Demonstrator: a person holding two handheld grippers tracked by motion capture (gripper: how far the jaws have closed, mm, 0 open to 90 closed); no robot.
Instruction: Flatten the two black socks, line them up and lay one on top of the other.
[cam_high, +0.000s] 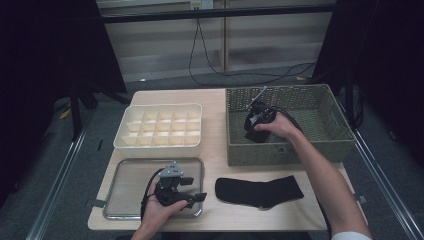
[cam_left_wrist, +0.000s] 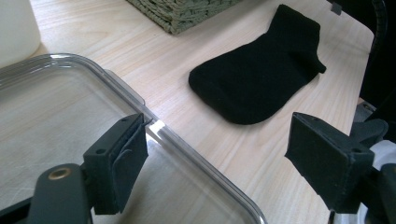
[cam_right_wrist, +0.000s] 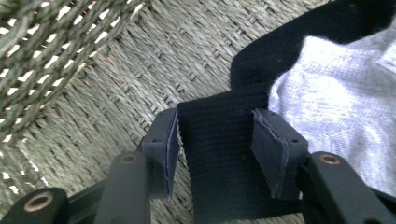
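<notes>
My right gripper (cam_high: 255, 131) reaches down into the woven basket (cam_high: 320, 149). In the right gripper view its jaws (cam_right_wrist: 215, 140) stand apart, straddling the ribbed cuff of a black sock (cam_right_wrist: 219, 158) that lies on the basket floor (cam_right_wrist: 116, 70); the pads do not visibly press on it. A light grey sock (cam_right_wrist: 336, 112) lies on that black one to the right. My left gripper (cam_high: 196, 189) hovers open and empty over the right end of the clear tray (cam_high: 125, 175). Another black sock (cam_high: 260, 191) lies flat on the table, right of the tray.
A cream box with several small compartments (cam_high: 165, 106) stands behind the tray, left of the basket. The left gripper view has the tray's rim (cam_left_wrist: 159, 128), the flat sock (cam_left_wrist: 257, 79) and a basket corner (cam_left_wrist: 182, 14). A cable trails on the floor behind the table.
</notes>
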